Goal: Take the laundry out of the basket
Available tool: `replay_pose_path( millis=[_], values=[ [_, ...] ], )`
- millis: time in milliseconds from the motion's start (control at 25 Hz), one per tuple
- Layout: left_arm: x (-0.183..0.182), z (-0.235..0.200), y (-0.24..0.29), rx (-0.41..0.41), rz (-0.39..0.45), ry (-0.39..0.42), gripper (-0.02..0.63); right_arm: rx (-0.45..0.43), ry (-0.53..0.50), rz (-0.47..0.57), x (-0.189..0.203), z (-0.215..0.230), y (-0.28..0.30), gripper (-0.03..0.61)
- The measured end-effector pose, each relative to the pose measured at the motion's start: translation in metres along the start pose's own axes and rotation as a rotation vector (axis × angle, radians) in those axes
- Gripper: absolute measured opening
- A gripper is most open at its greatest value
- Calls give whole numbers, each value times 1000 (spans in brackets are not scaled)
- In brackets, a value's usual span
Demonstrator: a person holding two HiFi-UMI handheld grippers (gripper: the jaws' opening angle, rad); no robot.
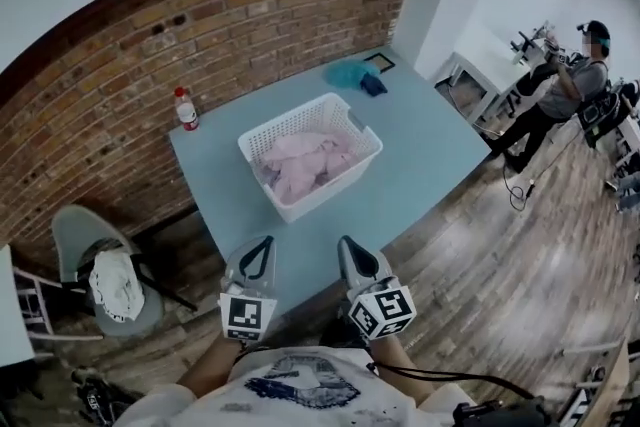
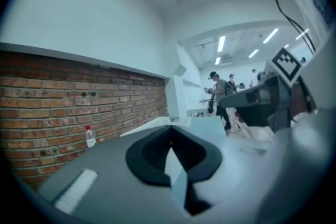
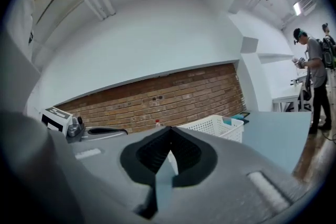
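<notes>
A white slatted laundry basket [image 1: 362, 137] stands on the light blue table [image 1: 430, 165], with pink laundry [image 1: 300, 165] piled inside. It also shows in the right gripper view as the white basket [image 3: 218, 126] beyond the jaws. Both grippers hover at the table's near edge, short of the basket. My left gripper [image 1: 256, 255] is shut with nothing in it; in its own view the jaws [image 2: 171, 140] meet at the tips. My right gripper [image 1: 352, 255] is shut and empty too, its jaws [image 3: 169, 139] closed together.
A plastic bottle with a red cap [image 1: 186, 109] stands at the table's far left corner by the brick wall. Teal cloth [image 1: 352, 75] lies at the far end. A grey chair [image 1: 100, 260] with white cloth stands left. A person [image 1: 560, 95] works at the far right.
</notes>
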State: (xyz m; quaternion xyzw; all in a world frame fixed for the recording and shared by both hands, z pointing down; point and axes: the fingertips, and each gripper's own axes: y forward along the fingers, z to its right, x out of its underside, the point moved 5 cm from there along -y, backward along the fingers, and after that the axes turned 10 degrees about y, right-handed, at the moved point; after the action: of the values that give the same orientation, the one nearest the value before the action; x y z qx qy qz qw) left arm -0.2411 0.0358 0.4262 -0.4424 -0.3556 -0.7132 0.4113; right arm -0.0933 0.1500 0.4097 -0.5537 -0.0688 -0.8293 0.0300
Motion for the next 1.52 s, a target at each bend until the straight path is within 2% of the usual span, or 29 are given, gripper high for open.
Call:
replay_pose_path(
  millis=[240,400,520,920,1200,1520],
  values=[
    [-32,36,79,-141,-112,-20,-9,-186,-25,-86,-49,99,34,-3],
    [-41,59,113,-196,-143,-16,-9,-245,-27,-125,-56,146,42,-3],
    [-44,62,128,-234,-160,-19,-9,-273,-17,-151,-57,165,50,-3],
    [-30,32,157,-303,-166,-49,-9,-358,-20,-199,-55,162,107,-3],
    [-17,-3,167,-310,-154,-84,-9,-360,-50,-200,-65,147,147,-3],
    [-5,-24,180,-299,-153,-102,-9,-362,-79,-248,-63,144,183,-2]
  ],
)
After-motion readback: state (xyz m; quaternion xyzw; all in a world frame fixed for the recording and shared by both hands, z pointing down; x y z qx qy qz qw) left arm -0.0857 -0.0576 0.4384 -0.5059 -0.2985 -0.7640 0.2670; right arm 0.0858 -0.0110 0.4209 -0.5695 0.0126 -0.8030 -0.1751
